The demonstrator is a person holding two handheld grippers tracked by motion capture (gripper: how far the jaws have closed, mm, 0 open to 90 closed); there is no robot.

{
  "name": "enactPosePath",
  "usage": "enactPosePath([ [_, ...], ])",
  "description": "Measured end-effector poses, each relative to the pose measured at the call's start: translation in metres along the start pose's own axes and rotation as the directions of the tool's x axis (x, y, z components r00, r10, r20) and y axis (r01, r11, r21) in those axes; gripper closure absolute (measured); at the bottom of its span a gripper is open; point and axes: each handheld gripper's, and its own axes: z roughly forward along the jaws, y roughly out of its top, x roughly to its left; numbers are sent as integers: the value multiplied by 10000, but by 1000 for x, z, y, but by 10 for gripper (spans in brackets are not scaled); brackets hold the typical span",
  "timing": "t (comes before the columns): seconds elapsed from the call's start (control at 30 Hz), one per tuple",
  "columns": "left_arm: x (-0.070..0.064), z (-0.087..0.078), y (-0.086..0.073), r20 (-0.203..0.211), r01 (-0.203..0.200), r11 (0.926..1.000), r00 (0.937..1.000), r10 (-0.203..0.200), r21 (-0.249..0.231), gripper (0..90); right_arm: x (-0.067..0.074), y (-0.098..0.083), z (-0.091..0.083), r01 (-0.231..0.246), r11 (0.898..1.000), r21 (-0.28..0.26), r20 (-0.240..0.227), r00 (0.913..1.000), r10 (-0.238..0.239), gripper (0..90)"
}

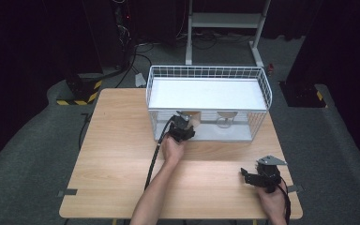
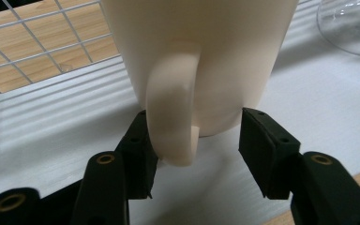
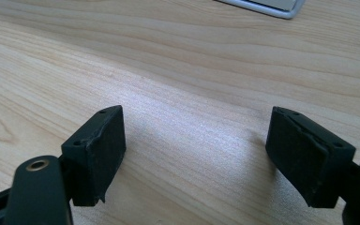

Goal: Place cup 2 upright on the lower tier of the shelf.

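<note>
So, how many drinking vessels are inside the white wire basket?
2: a cream ceramic mug at the front left, between the left gripper jaws, and a clear glass to its right. Nothing else shows there.

Above your left hand-held gripper [image 2: 194, 140], the cream mug [image 2: 201, 61] ran off the picture's top edge, so you could not see its rim. Your view could not settle whether the far pad actually touched its wall. To the upper right of the hand-held gripper, a glass vessel [image 2: 351, 28] was cut off at the corner, its shape untellable.
</note>
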Motion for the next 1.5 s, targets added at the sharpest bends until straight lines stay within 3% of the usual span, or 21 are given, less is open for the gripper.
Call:
enactPosePath([
  [0.13, 1, -3, -1, 189, -211, 9998, 9996, 211, -15, 379, 0, 0, 0, 19, 10000, 8, 0, 10000, -19, 203],
  [0.17, 0, -6, -1, -83, 12, 10000, 10000, -12, -52, 362, 0, 0, 0, 21, 10000, 6, 0, 10000, -21, 203],
  [0.2, 4, -6, -1, 299, -375, 9992, 9988, 379, -128, 345, 0, 0, 0, 21, 10000, 7, -1, 10000, -21, 203],
  [0.27, 2, -8, -2, 213, 3, 9999, 9998, 0, -129, 318, 0, 0, 0, 20, 10000, 7, -2, 10000, -20, 203],
  [0.47, 6, -20, -5, 296, 147, 9994, 9995, -137, -312, 281, 0, 0, 0, 19, 10000, 7, 0, 10000, -19, 203],
  [0.5, 6, -22, -5, 168, 180, 9993, 9997, -175, -323, 280, 0, 0, 0, 20, 10000, 8, -1, 10000, -20, 203],
  [0.53, 4, -23, -6, 472, 625, 9975, 9970, -609, -339, 280, 0, 0, 0, 19, 10000, 7, 0, 10000, -19, 203],
  [0.63, 7, -29, -7, 301, 369, 9977, 9989, -352, -565, 283, 0, 0, 0, 21, 10000, 5, 0, 10000, -21, 203],
  [0.8, 6, -38, -8, 502, 437, 9963, 9979, -401, -739, 285, 0, 0, 0, 17, 10000, 5, -3, 10000, -17, 203],
  [0.83, 7, -40, -7, 434, 235, 9970, 9989, -203, -735, 285, 0, 0, 0, 19, 10000, 5, 0, 10000, -19, 203],
  [0.9, 6, -44, -8, 661, 362, 9960, 9973, -309, -811, 285, 0, 0, 0, 20, 10000, 6, -1, 10000, -20, 203],
  [1.17, 5, -55, -10, 890, 396, 9942, 9956, -307, -1001, 289, 0, 0, 0, 19, 10000, 6, -1, 10000, -19, 203],
  [1.5, 5, -68, -12, 985, 227, 9920, 9951, -104, -1243, 283, 0, 0, 0, 19, 10000, 7, -1, 10000, -19, 203],
])
